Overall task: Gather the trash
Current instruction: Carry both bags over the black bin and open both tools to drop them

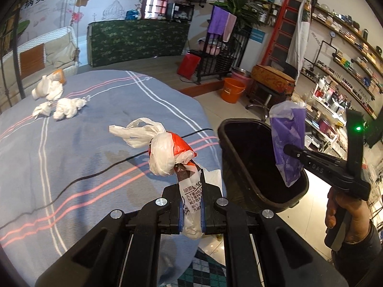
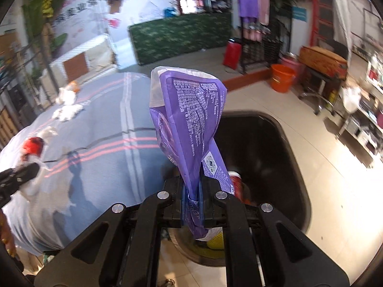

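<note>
My left gripper is shut on a white and red plastic bag, held just above the striped blue cloth of the table. My right gripper is shut on a purple wrapper and holds it over the open black trash bin. From the left wrist view the right gripper and the purple wrapper hang above the bin. A red can and something yellow lie inside the bin. The left gripper shows at the far left in the right wrist view.
Several crumpled white tissues and a white bag with an orange pack lie at the table's far side. A black cable runs across the cloth. An orange bucket and a stool stand on the floor beyond the bin.
</note>
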`<action>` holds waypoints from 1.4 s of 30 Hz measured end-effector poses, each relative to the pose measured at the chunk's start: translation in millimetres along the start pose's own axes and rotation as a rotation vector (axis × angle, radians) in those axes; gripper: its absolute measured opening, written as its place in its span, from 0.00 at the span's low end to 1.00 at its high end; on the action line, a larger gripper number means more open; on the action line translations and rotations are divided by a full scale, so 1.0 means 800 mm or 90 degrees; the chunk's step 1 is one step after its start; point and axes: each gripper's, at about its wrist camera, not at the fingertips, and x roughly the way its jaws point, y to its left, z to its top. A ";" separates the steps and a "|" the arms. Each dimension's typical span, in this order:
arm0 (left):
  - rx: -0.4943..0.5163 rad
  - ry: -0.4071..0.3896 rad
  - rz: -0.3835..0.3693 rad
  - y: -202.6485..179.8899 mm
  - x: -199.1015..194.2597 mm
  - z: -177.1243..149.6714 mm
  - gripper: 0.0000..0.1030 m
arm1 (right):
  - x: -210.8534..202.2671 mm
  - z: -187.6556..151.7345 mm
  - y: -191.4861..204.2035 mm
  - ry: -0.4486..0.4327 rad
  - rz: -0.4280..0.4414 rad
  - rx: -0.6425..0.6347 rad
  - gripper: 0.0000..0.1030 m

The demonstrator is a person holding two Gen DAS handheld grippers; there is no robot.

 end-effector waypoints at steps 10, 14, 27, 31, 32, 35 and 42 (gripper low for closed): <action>0.044 0.027 -0.042 -0.043 0.025 0.004 0.09 | 0.053 -0.035 -0.060 0.088 -0.026 0.099 0.09; 0.058 0.042 -0.059 -0.056 0.037 0.006 0.09 | 0.066 -0.045 -0.074 0.097 -0.020 0.141 0.32; 0.126 0.108 -0.116 -0.112 0.082 -0.005 0.09 | 0.028 -0.032 -0.094 0.030 -0.060 0.166 0.62; 0.140 0.119 -0.137 -0.134 0.096 0.001 0.09 | -0.004 -0.027 -0.107 -0.015 -0.075 0.192 0.71; 0.144 0.120 -0.141 -0.138 0.100 0.003 0.09 | -0.013 -0.027 -0.110 -0.023 -0.076 0.195 0.71; 0.154 0.125 -0.151 -0.154 0.111 0.008 0.09 | -0.033 -0.021 -0.116 -0.049 -0.084 0.201 0.71; 0.187 0.151 -0.166 -0.194 0.143 0.011 0.09 | -0.072 -0.008 -0.124 -0.100 -0.101 0.210 0.71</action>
